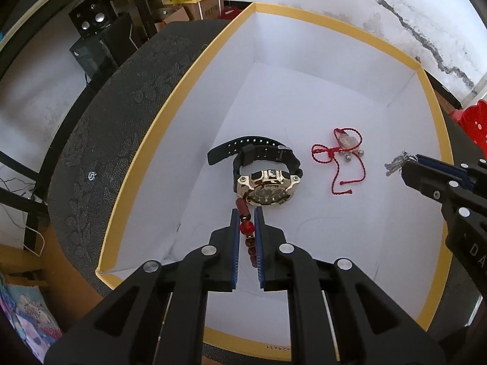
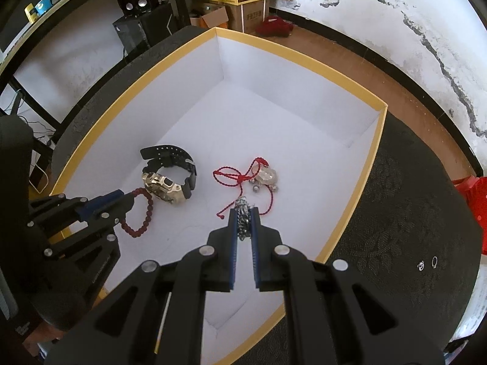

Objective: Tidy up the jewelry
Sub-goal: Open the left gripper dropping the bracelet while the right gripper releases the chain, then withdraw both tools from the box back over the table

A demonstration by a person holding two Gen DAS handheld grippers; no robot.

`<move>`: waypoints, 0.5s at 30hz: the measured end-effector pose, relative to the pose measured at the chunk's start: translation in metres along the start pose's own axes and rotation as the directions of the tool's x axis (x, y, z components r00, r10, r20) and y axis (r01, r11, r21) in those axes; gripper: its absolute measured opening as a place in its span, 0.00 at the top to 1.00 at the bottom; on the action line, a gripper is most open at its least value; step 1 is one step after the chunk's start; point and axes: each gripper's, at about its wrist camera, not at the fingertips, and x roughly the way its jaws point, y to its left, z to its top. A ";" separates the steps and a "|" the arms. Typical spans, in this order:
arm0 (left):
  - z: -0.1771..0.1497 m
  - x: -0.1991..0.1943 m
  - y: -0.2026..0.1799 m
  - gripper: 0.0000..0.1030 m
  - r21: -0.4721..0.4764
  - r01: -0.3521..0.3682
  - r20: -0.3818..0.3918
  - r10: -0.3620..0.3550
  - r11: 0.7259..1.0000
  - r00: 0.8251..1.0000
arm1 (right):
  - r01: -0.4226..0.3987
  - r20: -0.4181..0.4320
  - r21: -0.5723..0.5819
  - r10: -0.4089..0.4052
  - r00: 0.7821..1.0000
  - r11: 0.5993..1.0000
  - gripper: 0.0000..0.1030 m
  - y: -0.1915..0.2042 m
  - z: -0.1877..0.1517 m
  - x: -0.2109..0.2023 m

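A round table draped in a dark, leaf-patterned cloth stands on a brown floor beside a white wall streaked with dark cracks and peeling patches. Stacked cardboard boxes, a pair of black speakers and black shelving crowd the far corner. A red plastic stool sits at the table's edge in bright daylight.
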 end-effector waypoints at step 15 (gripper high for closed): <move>-0.005 -0.019 0.000 0.36 -0.018 0.014 0.009 -0.014 1.000 1.000 | -0.045 0.059 0.042 0.042 0.997 0.998 0.42 -0.012 -0.004 -0.036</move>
